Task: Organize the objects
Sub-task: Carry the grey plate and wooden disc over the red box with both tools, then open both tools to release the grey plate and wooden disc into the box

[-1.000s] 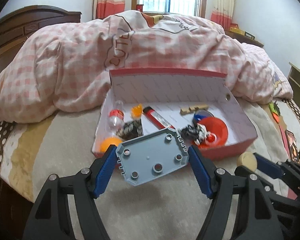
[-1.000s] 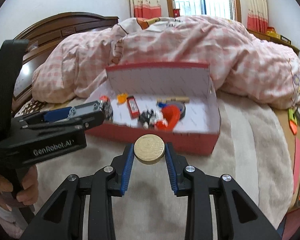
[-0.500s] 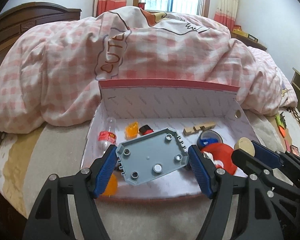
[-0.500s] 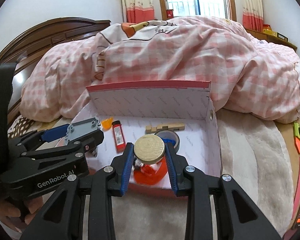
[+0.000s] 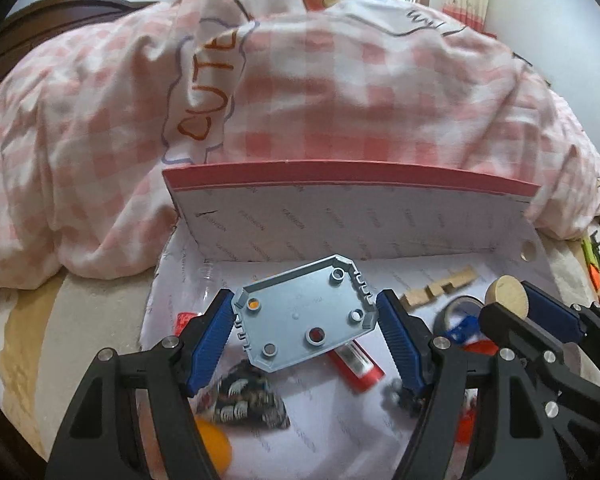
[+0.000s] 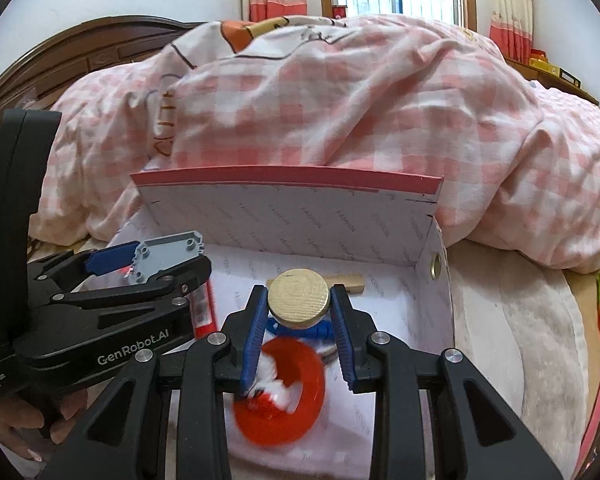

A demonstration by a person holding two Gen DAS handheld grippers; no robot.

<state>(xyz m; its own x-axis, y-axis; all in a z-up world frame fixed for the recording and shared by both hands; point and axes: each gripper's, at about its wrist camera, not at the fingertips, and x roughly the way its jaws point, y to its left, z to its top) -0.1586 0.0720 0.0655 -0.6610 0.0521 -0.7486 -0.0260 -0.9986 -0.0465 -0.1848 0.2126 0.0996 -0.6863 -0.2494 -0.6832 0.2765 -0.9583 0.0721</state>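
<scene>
My left gripper (image 5: 306,316) is shut on a grey plastic plate with round holes (image 5: 304,314) and holds it above the left half of the open pink box (image 5: 348,184). My right gripper (image 6: 299,300) is shut on a round wooden disc (image 6: 299,298) and holds it above the box's right half, over a red ring (image 6: 284,404). Each gripper shows in the other's view: the right one with the disc (image 5: 506,296) and the left one with the plate (image 6: 168,256).
Inside the box lie a red tube (image 5: 356,364), wooden pieces (image 5: 440,286), a dark patterned object (image 5: 248,398), an orange ball (image 5: 216,452), a blue toy (image 6: 296,330) and a tape roll (image 5: 462,306). A pink checked quilt (image 5: 300,92) is piled behind the box's raised lid.
Both grippers have moved forward from in front of the box to above its inside, each still holding its object.
</scene>
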